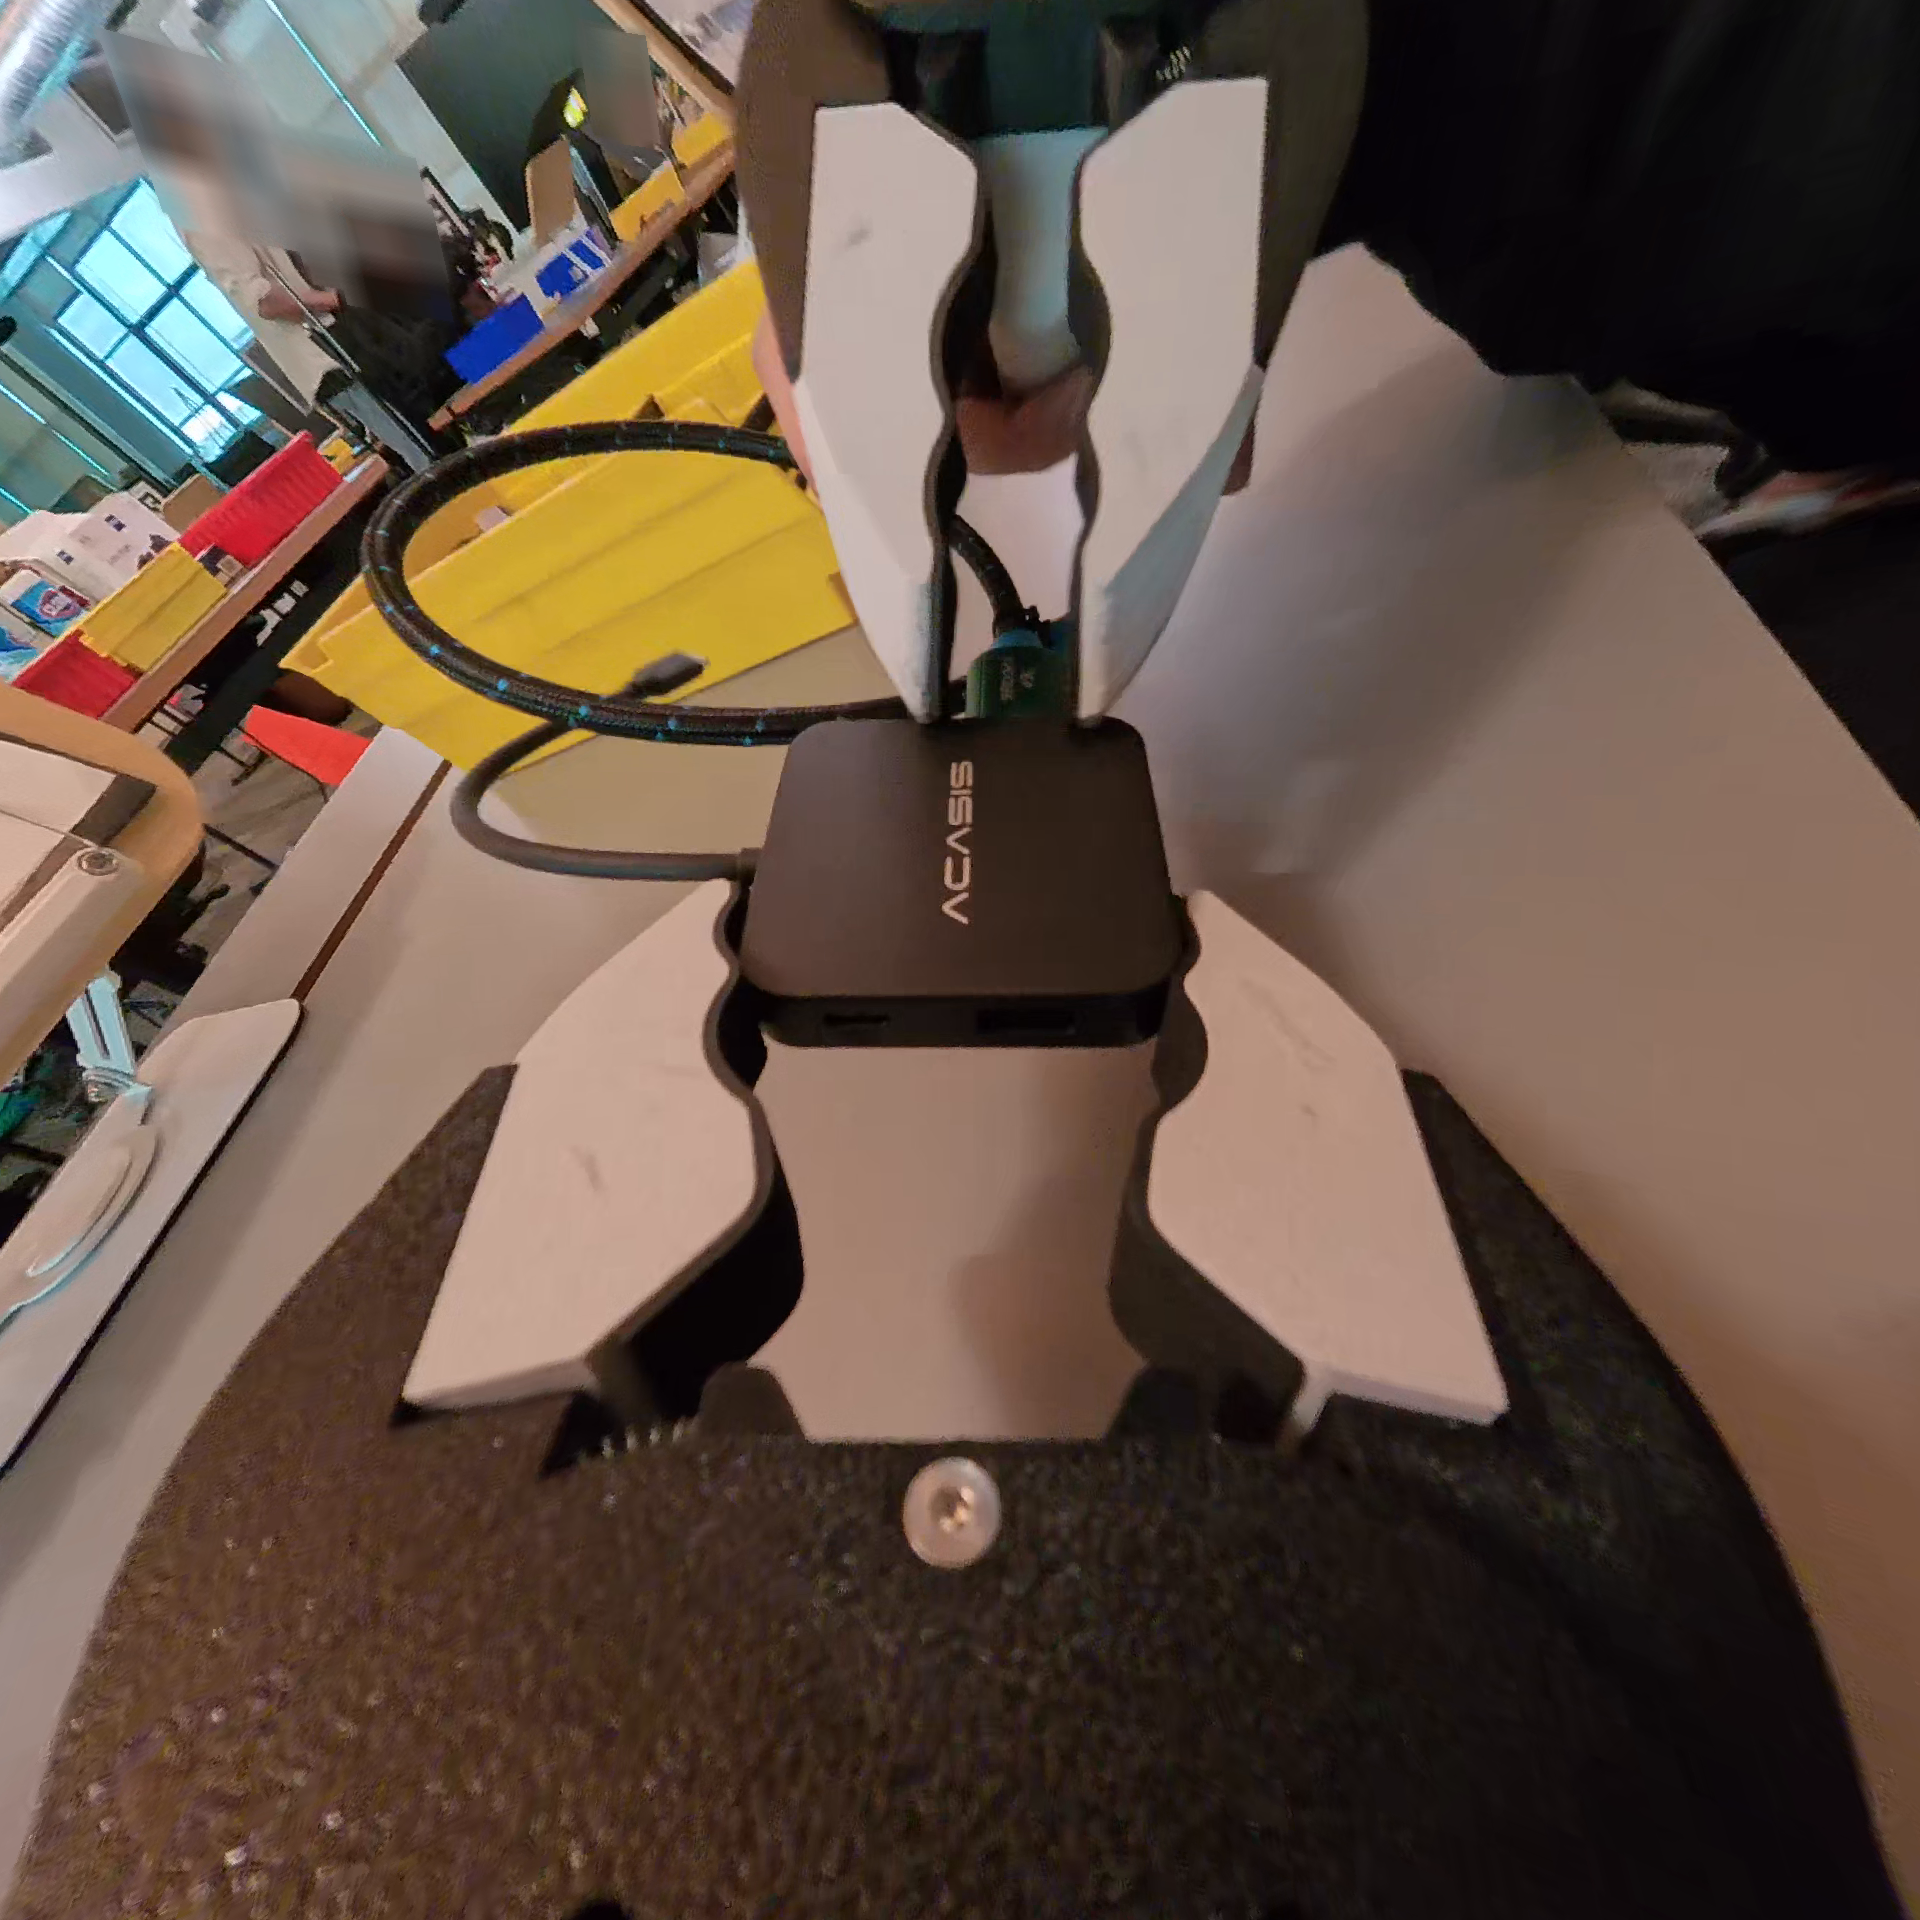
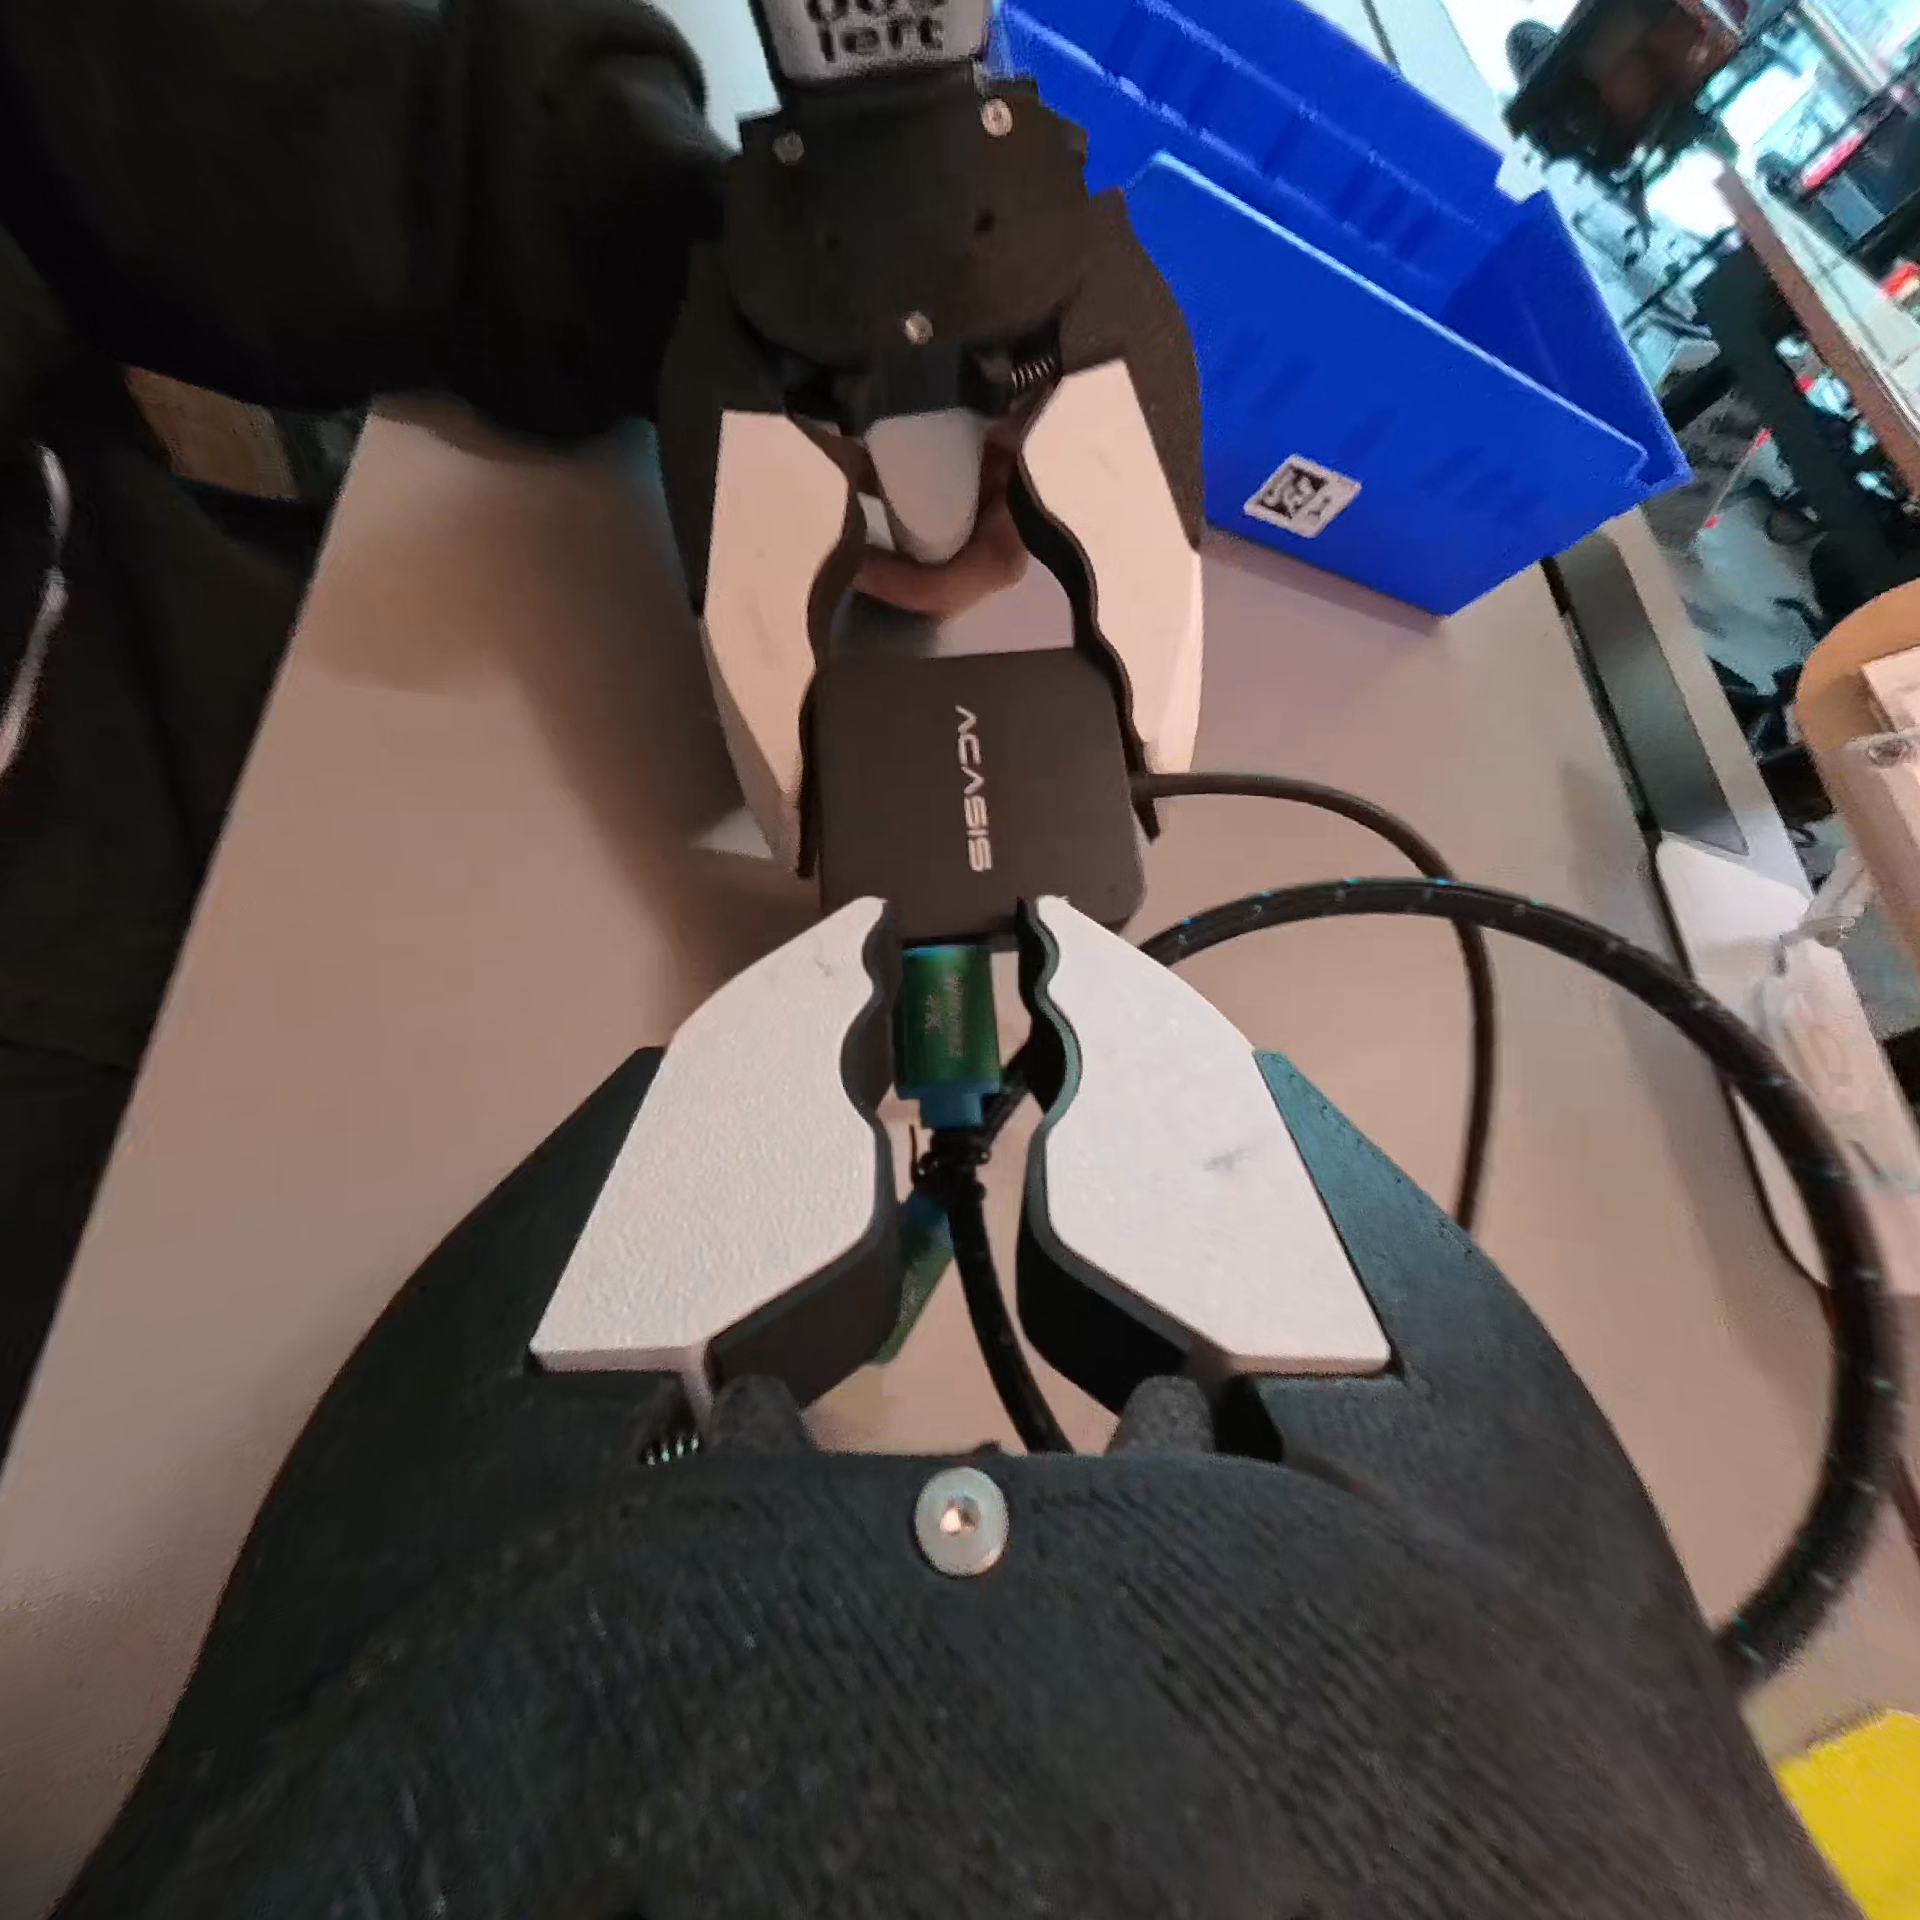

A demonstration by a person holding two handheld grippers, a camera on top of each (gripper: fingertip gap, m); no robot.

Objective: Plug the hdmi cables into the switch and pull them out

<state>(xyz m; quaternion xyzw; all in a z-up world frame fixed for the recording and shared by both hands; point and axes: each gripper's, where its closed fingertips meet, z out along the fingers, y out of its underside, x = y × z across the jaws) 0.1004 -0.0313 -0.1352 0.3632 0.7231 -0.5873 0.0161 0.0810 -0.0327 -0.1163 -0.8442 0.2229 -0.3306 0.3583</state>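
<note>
A black square switch box (image 1: 961,831) lies on the pale table, and my left gripper (image 1: 961,935) is shut on its two sides. The right wrist view shows the box (image 2: 966,779) with the left gripper (image 2: 977,847) holding it from the far side. A green HDMI plug (image 2: 940,1023) sits in the box's near edge, and my right gripper (image 2: 956,914) is shut around it, fingertips against the box. In the left wrist view the right gripper (image 1: 1010,712) and the plug (image 1: 1013,675) show behind the box. Its braided black cable (image 2: 1766,1091) loops to the right.
The box's thin black cable (image 1: 540,847) curls left and ends in a small loose connector (image 1: 670,670). Yellow bins (image 1: 623,540) stand past the table's far edge. A blue bin (image 2: 1403,364) stands on the table behind the left gripper. A black sleeve (image 2: 312,208) is at the upper left.
</note>
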